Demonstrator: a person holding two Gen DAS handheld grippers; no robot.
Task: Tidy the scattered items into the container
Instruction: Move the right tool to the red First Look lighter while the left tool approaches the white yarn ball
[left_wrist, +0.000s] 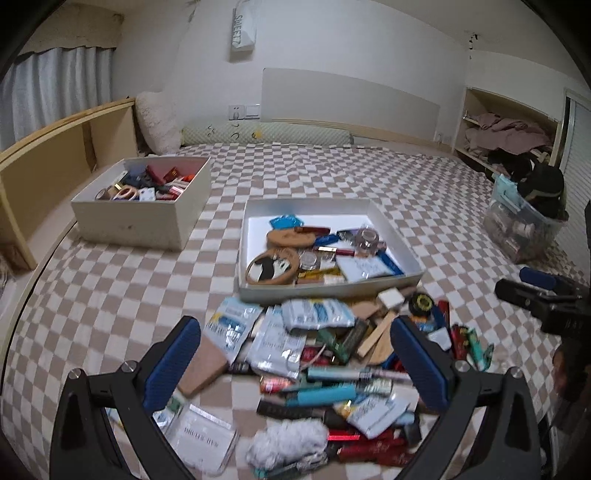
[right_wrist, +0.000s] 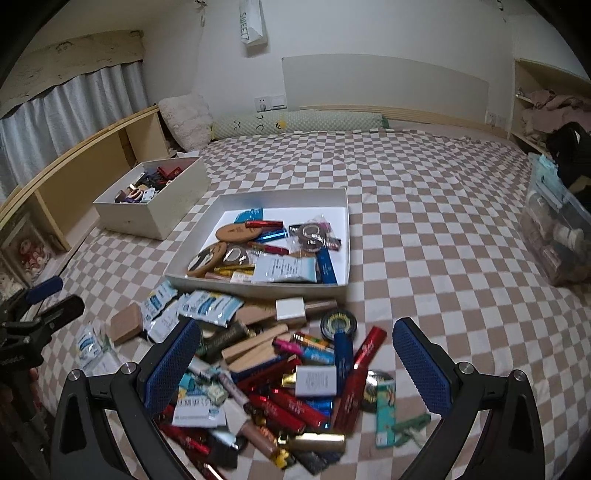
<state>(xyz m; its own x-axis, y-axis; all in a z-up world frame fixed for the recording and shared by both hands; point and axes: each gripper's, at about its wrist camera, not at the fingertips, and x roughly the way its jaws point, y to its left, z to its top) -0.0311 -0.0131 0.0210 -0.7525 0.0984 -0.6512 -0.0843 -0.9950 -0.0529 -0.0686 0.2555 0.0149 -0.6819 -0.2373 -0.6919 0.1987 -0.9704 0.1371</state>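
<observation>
While both hand-held grippers are hanging wide open and holding nothing, the pile of small things (right_wrist: 280, 373) is lying on the bed right under them, and the shallow white tray (right_wrist: 341, 288) is waiting just behind it, nearer the right hand-held gripper (right_wrist: 295, 369) than the left hand-held gripper (left_wrist: 295, 369).

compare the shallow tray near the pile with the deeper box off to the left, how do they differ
The shallow tray has low walls; the deeper box has tall ones. The tray's white floor still shows between items; the box's floor is hidden. The tray sits beside the pile; the box sits apart. Both are pale, open-topped, holding small items.
</observation>
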